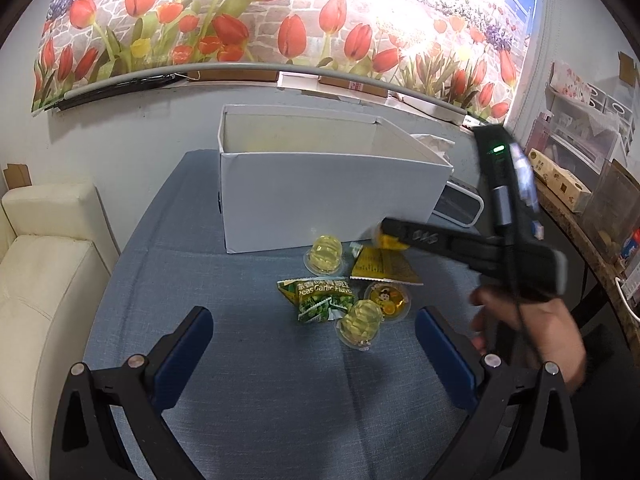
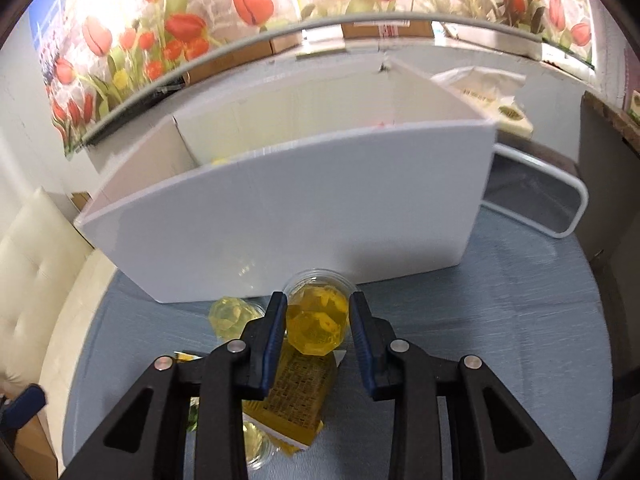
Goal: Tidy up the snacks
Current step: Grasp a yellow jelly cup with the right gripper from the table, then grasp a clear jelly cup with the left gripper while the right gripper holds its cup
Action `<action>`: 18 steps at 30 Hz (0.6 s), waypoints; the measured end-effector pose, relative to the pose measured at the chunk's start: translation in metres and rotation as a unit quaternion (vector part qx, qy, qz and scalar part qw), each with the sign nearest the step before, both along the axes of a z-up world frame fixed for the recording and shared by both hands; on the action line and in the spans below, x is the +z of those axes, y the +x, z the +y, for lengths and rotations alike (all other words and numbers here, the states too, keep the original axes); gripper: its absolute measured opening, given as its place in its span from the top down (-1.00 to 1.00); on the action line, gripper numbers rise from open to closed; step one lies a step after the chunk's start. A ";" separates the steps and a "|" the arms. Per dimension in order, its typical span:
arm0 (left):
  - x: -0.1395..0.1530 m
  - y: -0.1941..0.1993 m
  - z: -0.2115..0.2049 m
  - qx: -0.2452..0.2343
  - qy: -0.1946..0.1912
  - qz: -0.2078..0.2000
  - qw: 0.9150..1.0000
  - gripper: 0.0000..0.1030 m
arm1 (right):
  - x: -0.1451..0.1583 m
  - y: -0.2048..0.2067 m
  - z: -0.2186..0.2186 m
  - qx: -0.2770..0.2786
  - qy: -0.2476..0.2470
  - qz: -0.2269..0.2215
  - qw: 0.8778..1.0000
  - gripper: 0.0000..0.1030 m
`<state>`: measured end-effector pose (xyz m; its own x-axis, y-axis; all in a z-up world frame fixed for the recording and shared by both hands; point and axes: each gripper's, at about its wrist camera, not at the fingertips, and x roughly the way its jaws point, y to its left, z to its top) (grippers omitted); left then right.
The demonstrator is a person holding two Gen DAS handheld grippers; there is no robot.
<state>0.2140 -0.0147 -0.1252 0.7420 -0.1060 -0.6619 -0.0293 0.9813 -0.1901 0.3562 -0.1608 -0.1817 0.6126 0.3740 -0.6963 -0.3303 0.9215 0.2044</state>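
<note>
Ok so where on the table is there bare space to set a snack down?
Bare blue cloth lies left of the green pea packet, beside the white box, and near the left tool. It is crowded around the jelly cups and yellow packet.

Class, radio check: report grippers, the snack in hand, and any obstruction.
Right gripper shut on yellow jelly cup. Left gripper open, empty. White box ahead; front wall in the way.

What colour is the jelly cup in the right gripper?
Amber-yellow jelly cup, clear rim; best in the right wrist view.
</note>
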 end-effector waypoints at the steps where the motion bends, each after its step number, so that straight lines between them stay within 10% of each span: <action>1: 0.000 0.000 -0.001 0.000 0.001 0.001 1.000 -1.00 | 0.009 -0.003 -0.013 0.000 0.006 -0.006 1.000 0.33; 18: -0.006 0.027 -0.018 0.002 0.014 0.007 1.000 -1.00 | 0.046 -0.056 -0.048 0.006 0.024 -0.058 0.998 0.33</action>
<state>0.2406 -0.0325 -0.1311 0.7325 -0.0835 -0.6756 -0.0361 0.9863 -0.1611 0.3001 -0.2090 -0.1360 0.6831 0.4123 -0.6029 -0.3644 0.9077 0.2079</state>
